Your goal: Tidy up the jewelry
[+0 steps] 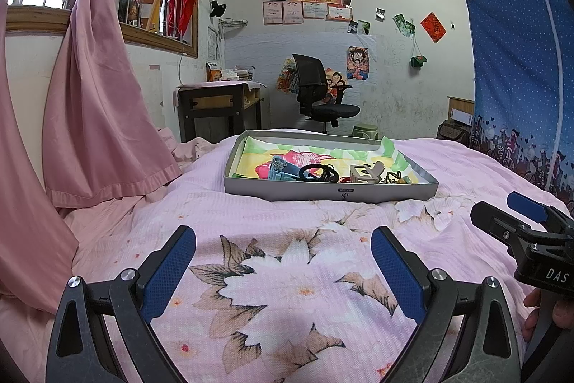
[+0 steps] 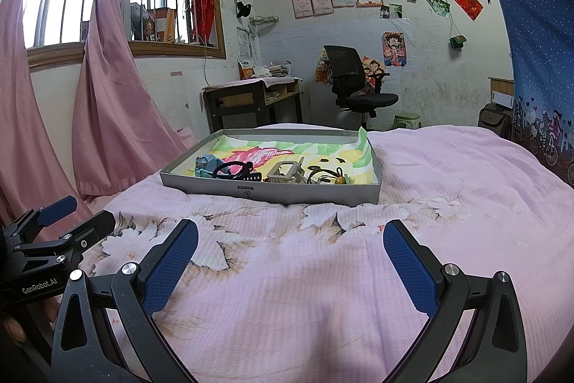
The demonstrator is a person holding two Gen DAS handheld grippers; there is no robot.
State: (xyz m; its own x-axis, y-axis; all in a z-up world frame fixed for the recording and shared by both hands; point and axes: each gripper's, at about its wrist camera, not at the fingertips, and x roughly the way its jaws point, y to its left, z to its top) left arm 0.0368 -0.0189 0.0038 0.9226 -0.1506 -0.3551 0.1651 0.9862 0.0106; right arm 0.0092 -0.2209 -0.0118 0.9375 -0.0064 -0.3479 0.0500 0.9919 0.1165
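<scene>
A shallow grey box (image 1: pixel 323 192) (image 2: pixel 272 192) with a colourful paper lining sits on the pink floral bedspread. Along its near side lie a blue watch (image 1: pixel 281 169) (image 2: pixel 206 166), a black bracelet (image 1: pixel 317 173) (image 2: pixel 233 167), a beige clip-like piece (image 1: pixel 366 174) (image 2: pixel 285 173) and a dark cord with beads (image 1: pixel 394 178) (image 2: pixel 330 177). My left gripper (image 1: pixel 283 243) is open and empty, low over the bedspread, short of the box. My right gripper (image 2: pixel 290 239) is open and empty, also short of the box. Each gripper shows at the edge of the other's view.
Pink curtains (image 1: pixel 97 117) hang at the left by a barred window. Beyond the bed stand a desk (image 1: pixel 219 110), a black office chair (image 1: pixel 323 96) and a green stool (image 1: pixel 366 130). A blue dotted fabric wardrobe (image 1: pixel 520 78) stands at the right.
</scene>
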